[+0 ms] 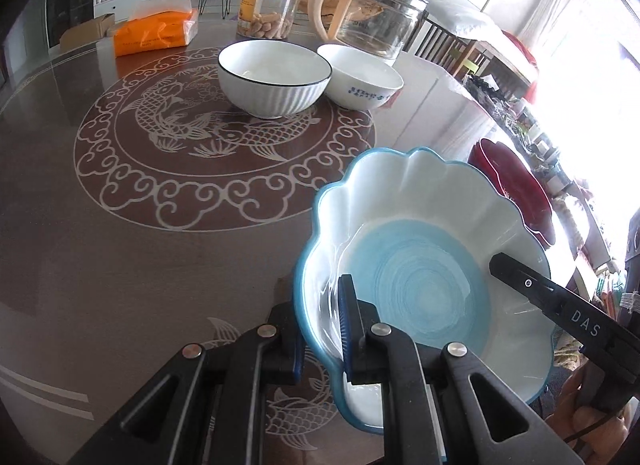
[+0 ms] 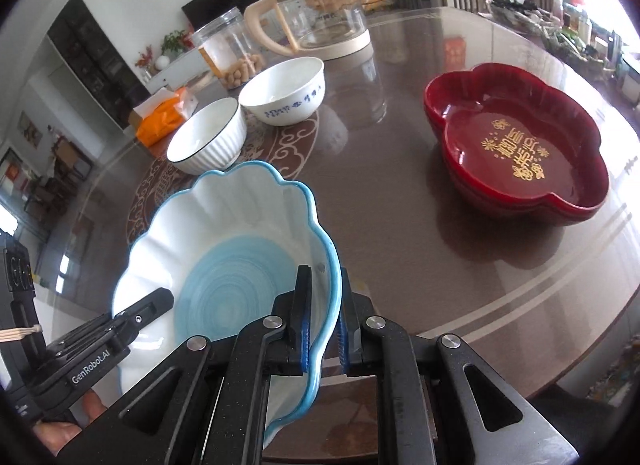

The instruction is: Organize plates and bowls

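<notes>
the scalloped bowl point(image 1: 420, 249), white inside with a swirled pale-blue centre and a blue rim, is tilted above the bench point(image 1: 120, 245), near the red dish point(image 2: 520, 145). the left tool point(image 1: 320, 329) and right tool point(image 2: 325, 329) each pinch opposite rim edges.

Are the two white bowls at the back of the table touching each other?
Apart. In the right wrist view a sliver of table shows between the ribbed black-rimmed bowl and the blue-patterned bowl; the left wrist view overlaps them.
</notes>
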`<action>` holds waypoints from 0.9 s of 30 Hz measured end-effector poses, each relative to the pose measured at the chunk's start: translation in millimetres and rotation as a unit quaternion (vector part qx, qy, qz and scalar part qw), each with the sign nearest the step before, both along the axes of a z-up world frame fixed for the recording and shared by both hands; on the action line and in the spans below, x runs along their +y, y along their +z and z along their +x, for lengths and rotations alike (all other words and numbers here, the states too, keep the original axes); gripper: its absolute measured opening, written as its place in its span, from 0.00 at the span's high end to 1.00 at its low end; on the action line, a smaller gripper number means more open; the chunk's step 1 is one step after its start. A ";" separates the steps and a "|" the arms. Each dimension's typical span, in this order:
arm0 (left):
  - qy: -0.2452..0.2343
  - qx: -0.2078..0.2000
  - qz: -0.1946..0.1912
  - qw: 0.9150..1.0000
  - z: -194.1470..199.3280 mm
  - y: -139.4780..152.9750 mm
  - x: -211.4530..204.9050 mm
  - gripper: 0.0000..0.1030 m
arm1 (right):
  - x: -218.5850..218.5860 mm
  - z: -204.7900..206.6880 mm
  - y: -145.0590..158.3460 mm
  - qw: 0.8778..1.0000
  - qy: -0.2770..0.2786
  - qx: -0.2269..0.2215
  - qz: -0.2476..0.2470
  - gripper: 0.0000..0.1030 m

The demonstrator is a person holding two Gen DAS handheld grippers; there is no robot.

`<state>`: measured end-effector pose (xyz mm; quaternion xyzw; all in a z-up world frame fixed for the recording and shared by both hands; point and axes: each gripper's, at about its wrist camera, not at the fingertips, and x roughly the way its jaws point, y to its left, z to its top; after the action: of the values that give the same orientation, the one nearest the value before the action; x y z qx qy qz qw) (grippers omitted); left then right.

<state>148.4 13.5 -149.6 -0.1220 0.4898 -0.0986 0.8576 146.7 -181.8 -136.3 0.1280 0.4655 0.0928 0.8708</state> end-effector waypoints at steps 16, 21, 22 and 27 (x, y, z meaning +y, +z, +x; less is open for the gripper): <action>-0.006 -0.007 0.033 0.999 9.8 -19.9 -29.3 0.87 | -31.8 25.6 -33.1 0.999 -0.025 0.031 0.021 0.86; -0.011 -0.013 0.020 1.000 10.5 -20.5 -25.0 0.86 | -33.3 23.7 -32.4 0.999 -0.026 0.033 0.018 0.82; -0.012 -0.012 0.016 1.000 10.7 -20.3 -22.4 0.84 | -33.0 22.1 -30.7 0.999 -0.029 0.028 0.010 0.81; 0.041 -0.028 0.019 0.999 1.5 -10.7 2.4 0.50 | -38.9 4.1 -13.9 0.997 -0.063 -0.025 -0.024 0.35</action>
<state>149.9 15.9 -160.3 -0.1226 0.4616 -0.0576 0.8767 150.7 -220.6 -150.2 0.1343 0.4370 0.0295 0.8889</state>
